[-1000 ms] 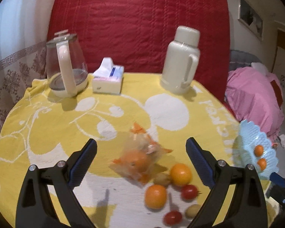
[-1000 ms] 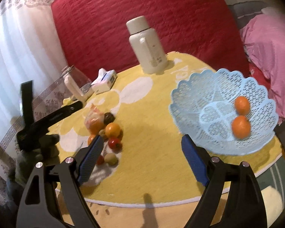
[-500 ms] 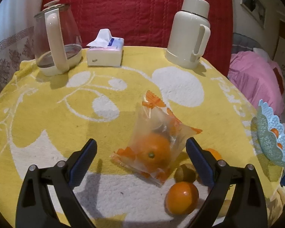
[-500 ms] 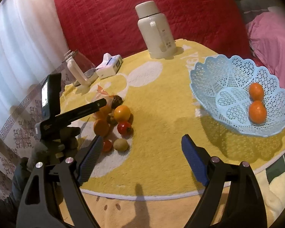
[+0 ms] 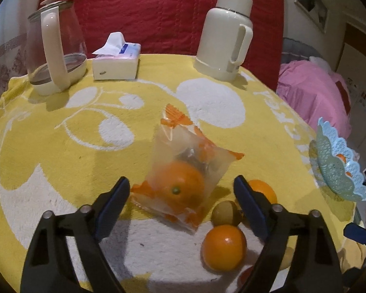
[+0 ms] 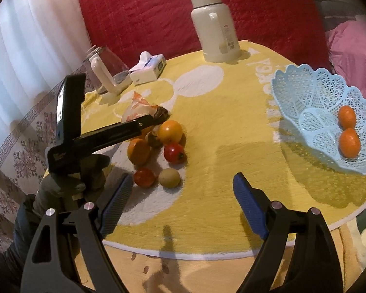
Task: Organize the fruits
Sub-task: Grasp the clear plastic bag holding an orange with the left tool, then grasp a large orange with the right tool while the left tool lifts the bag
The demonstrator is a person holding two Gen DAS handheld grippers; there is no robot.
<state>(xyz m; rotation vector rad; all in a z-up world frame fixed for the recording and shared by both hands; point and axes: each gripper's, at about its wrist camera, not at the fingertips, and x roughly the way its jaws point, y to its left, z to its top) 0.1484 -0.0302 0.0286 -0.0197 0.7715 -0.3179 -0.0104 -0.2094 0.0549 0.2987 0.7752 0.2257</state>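
Left wrist view: the bagged orange [image 5: 177, 190] lies on the yellow cloth [image 5: 61, 151] toward the near edge, directly between the spread fingers of my left gripper [image 5: 181, 196]. That gripper is released and grasps nothing; whether its pads touch the bag I cannot tell. Just right of the bag sit a small brown fruit [image 5: 225, 216], a loose orange [image 5: 224, 247] nearer me, and another orange [image 5: 262, 191] partly behind the right finger.

Right wrist view: the same cluster [image 6: 158, 151] includes two tomatoes [image 6: 173, 153] and a pale round fruit [image 6: 169, 177], all near the cloth's left edge. My right gripper [image 6: 180, 206] hangs released over bare cloth at the near edge, well apart from the fruit. A blue basket [image 6: 302, 90] stands at the right edge and holds two oranges [image 6: 349, 141], touching or nearly so.

Along the far edge stand a glass kettle [image 5: 52, 48], a tissue box [image 5: 116, 61] and a cream flask [image 5: 224, 36].
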